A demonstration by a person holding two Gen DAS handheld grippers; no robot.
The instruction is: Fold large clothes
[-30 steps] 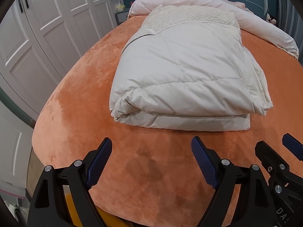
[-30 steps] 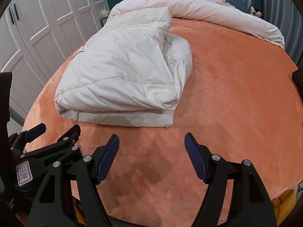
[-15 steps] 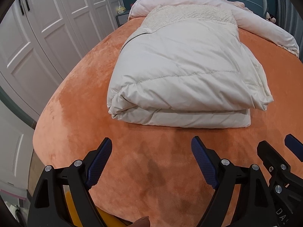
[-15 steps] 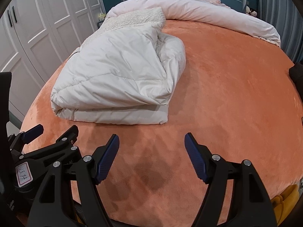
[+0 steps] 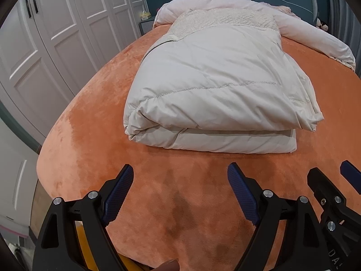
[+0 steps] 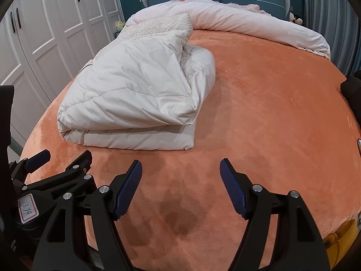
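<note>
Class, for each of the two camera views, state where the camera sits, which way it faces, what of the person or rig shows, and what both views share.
Left wrist: on the left gripper, facing down over the orange plush bed cover at the folded cream padded garment; open jaws, a fingertip, the right gripper at right.
Right wrist: on the right gripper, same direction; open jaws, the left gripper at left.
Shared: garment, cover, pale pink duvet, white wardrobe doors.

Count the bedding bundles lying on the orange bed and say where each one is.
2. A folded cream quilt lies on the orange bed nearer the wardrobe side. A pale pink duvet is bunched along the far edge by the headboard. More may be hidden behind it.
</note>
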